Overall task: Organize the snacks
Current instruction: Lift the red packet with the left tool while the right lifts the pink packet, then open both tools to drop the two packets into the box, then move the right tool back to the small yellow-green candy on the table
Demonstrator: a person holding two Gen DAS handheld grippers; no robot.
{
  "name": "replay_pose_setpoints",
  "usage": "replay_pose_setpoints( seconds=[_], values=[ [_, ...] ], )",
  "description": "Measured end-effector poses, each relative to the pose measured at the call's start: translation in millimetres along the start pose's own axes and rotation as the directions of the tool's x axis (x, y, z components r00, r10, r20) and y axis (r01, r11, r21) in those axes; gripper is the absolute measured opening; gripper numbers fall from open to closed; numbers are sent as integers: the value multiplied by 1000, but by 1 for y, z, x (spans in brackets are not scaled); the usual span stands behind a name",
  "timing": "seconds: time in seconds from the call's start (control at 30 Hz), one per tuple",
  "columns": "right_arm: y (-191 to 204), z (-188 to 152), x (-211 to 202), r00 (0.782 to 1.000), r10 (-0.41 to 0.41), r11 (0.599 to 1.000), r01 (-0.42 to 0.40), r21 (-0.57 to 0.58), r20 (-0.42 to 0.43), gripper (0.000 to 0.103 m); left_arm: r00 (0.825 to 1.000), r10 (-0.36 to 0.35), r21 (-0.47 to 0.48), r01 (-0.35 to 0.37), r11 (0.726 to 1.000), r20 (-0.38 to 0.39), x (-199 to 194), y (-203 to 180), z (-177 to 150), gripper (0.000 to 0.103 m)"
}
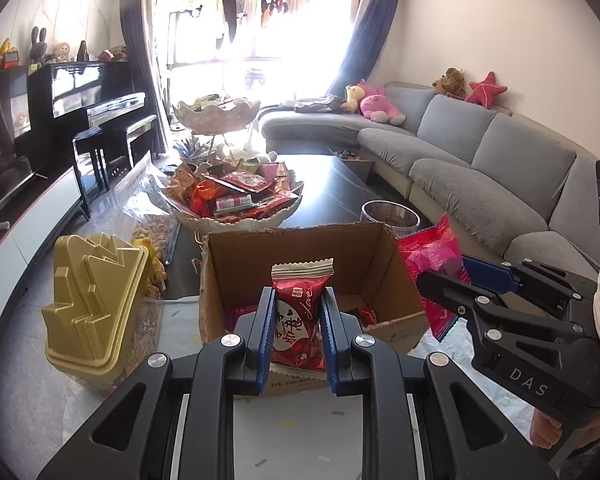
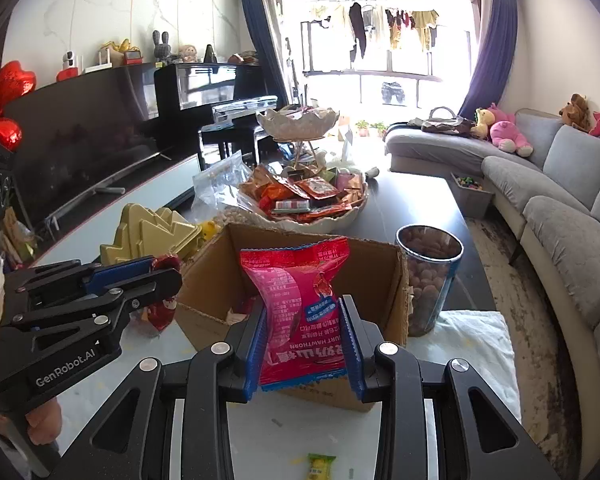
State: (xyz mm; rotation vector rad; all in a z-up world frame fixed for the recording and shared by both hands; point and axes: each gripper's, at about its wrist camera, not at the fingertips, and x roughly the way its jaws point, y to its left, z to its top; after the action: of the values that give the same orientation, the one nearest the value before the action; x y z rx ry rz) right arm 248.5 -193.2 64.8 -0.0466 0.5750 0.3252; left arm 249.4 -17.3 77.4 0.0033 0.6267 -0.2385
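On the table's left edge: 1 gold lid [image 1: 96,300] capping a clear jar, contents too blurred to tell. Behind it, 1 clear bag [image 1: 148,216] of pale nuts. Next, 1 two-tier snack stand: lower bowl [image 1: 236,220] heaped with red and orange packets, upper bowl [image 1: 216,114] also filled, contents unclear. Front centre, 1 open cardboard box [image 1: 300,248] with a few red packets on its floor. Left gripper [image 1: 296,340] is clamped on 1 dark red snack packet [image 1: 300,316], held upright at the box's near wall. Right gripper [image 2: 306,350] pinches 1 pink snack packet [image 2: 300,312] above the box's near edge. Right of the box: 1 glass jar [image 2: 430,276] full of brown nuts. 1 small yellow-green candy [image 2: 320,466] lies loose on the table, near side.
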Motion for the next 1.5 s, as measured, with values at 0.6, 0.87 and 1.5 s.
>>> replay_pose_setpoints(
  seconds=[0.6,0.87,1.5],
  values=[
    [-9,23,46,999,-17,1000,18,14,-40,35,998,30,-25,-31,999,-53,54,21,19,39],
    [-13,16,54,995,-67,997,69,26,-72,55,996,87,-19,-87,996,-25,40,23,10,57],
    [4,-25,7,995,-88,996,88,7,-49,61,990,141,-4,-141,990,-9,-16,5,-41,68]
  ],
)
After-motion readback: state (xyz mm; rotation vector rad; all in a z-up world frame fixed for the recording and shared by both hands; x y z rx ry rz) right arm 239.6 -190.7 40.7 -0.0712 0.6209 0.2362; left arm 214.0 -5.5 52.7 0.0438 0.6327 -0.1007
